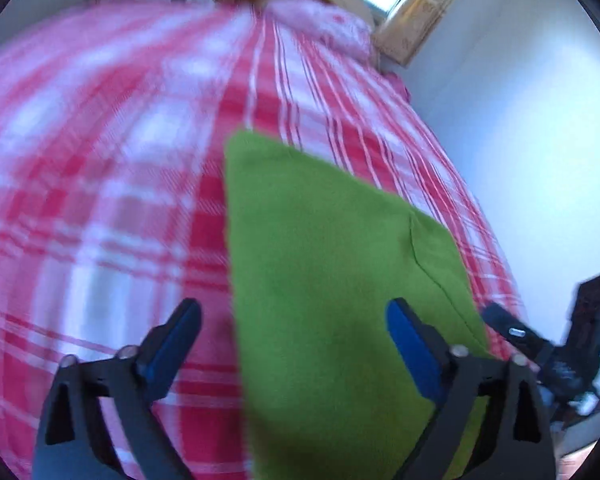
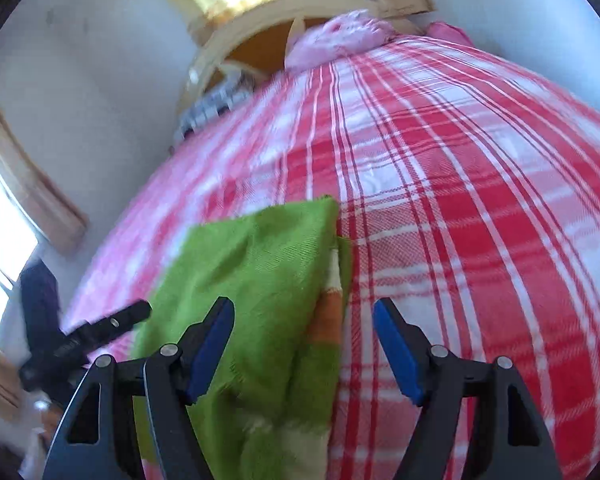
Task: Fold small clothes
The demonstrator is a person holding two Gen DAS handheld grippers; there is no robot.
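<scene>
A small green cloth [image 1: 324, 264] lies folded on a red and white checked bedspread [image 1: 100, 184]. My left gripper [image 1: 294, 334] hovers open over the cloth's near left edge, nothing pinched between its blue pads. In the right wrist view the same green cloth [image 2: 252, 264] shows an orange and white striped underside along its right edge. My right gripper [image 2: 304, 340] stands open above that edge, its left finger over the cloth and its right finger over the bedspread. The other gripper [image 2: 100, 330] shows at the cloth's left side.
A pink bundle of fabric [image 2: 340, 38] sits at the far end of the bed by a wooden headboard [image 2: 260, 20]. White walls and bright wooden-framed windows [image 2: 4, 208] surround the bed. The bedspread [image 2: 480, 200] spreads wide to the right of the cloth.
</scene>
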